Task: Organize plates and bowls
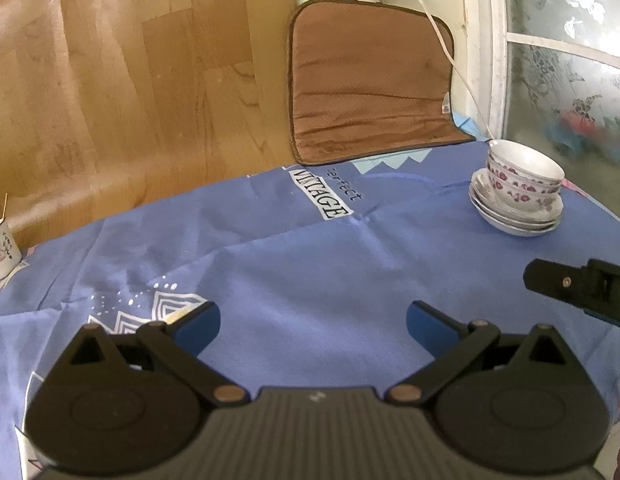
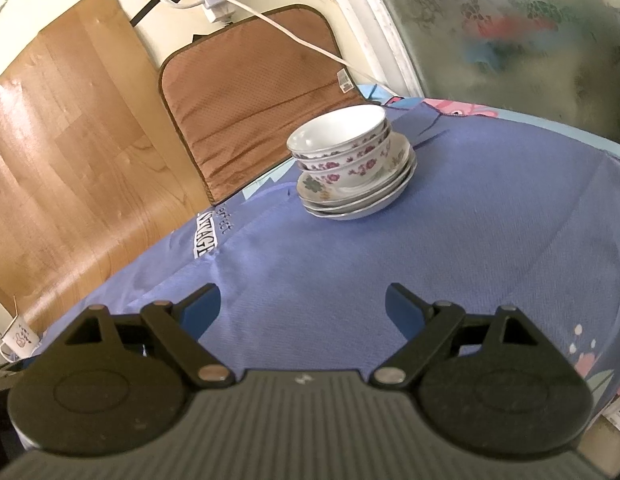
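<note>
A white mug (image 1: pixel 4 250) sits at the cloth's (image 1: pixel 310 264) far left edge. The left gripper (image 1: pixel 313 326) hangs wide open and empty over the cloth, well short of the stack. The right gripper (image 2: pixel 303 310) is likewise spread wide, holding nothing. Nested bowls (image 2: pixel 343 148) sit on stacked plates (image 2: pixel 357 194), just right of the brown cushion (image 2: pixel 250 92).

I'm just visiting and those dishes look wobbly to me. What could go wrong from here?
The bowls sit nested and tilted on the stacked plates, so a nudge from either open tool could tip them. The cloth underneath is creased, so dragging it might shift the stack. The white cable hangs close behind and could snag.
</note>
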Demonstrator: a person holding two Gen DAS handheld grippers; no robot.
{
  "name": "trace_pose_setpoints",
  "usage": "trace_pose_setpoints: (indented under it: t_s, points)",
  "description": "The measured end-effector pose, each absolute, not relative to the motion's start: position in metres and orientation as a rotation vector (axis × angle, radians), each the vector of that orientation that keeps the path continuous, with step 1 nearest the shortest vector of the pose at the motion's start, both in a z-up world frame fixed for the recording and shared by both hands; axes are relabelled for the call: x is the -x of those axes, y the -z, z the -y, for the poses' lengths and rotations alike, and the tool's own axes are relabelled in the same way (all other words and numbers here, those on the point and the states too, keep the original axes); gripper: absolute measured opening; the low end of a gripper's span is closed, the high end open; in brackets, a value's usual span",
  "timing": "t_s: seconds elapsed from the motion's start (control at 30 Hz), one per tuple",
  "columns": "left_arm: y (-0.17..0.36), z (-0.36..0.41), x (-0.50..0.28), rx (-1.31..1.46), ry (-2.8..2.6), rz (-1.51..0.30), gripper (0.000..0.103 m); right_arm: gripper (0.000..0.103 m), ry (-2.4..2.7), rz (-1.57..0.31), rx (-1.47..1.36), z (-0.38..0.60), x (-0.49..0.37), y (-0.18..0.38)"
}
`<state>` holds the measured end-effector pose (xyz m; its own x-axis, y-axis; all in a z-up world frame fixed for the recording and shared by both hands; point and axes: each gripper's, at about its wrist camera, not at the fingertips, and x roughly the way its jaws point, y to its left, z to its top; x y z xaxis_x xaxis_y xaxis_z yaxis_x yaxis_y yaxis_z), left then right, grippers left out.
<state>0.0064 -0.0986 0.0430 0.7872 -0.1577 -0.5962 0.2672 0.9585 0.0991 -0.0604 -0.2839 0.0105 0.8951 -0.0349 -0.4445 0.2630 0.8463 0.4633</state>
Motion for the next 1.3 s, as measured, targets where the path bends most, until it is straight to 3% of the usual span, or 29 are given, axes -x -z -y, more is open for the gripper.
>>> trace_pose_setpoints:
  t_s: [1.0, 1.3]
  points:
    - [-0.033, 0.113, -0.009, -0.232, 0.268, -0.697, 0.103, 0.092, 0.171, -0.426, -0.57, 0.289, 0.062, -0.007]
    - [-0.032, 0.118, -0.009, -0.234, 0.287, -0.703, 0.103, 0.092, 0.176, -0.338, -0.481, 0.28, 0.07, -0.017]
